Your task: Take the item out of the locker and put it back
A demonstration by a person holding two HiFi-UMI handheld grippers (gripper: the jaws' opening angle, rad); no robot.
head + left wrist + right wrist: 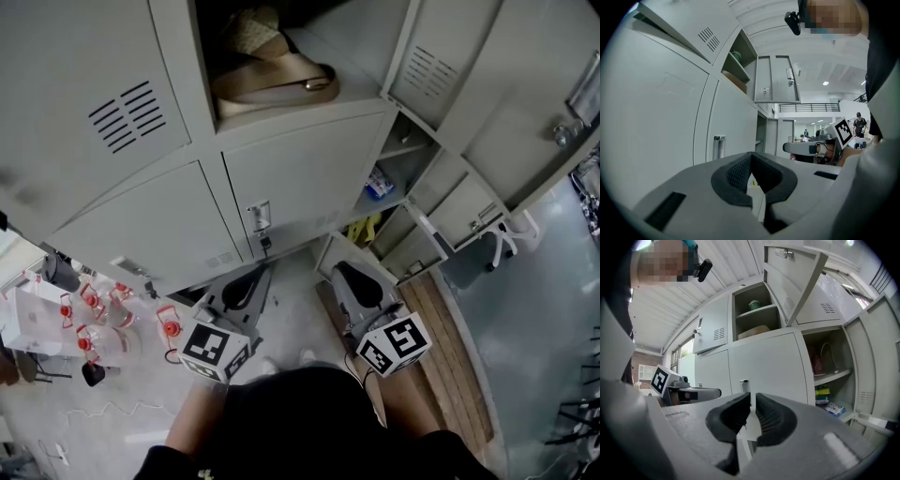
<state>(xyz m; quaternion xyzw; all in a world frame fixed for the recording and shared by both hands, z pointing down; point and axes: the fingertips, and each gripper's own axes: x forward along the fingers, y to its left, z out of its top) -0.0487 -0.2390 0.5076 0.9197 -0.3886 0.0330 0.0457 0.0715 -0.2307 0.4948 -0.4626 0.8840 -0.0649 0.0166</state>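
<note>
A beige bag with a strap (pixel 277 80) lies in the open upper locker (pixel 309 37); it also shows as a beige bag (pixel 752 331) under a green object (pixel 754 304) in the right gripper view. In the left gripper view only an edge of the bag (pixel 736 80) is visible. Both grippers hang low in front of the closed lower locker doors (pixel 309 178), well below the bag. My left gripper (pixel 260 270) is shut and holds nothing; its pads (pixel 740 171) meet. Beside it, my right gripper (pixel 341 267) is shut and empty too, its pads (pixel 771 418) together.
A door latch (pixel 260 217) sits just ahead of the grippers. Open lockers to the right hold a blue packet (pixel 379 183) and yellow items (pixel 367 228). Red-capped bottles (pixel 94 319) stand at the left. A wooden board (pixel 450 347) lies on the floor to the right.
</note>
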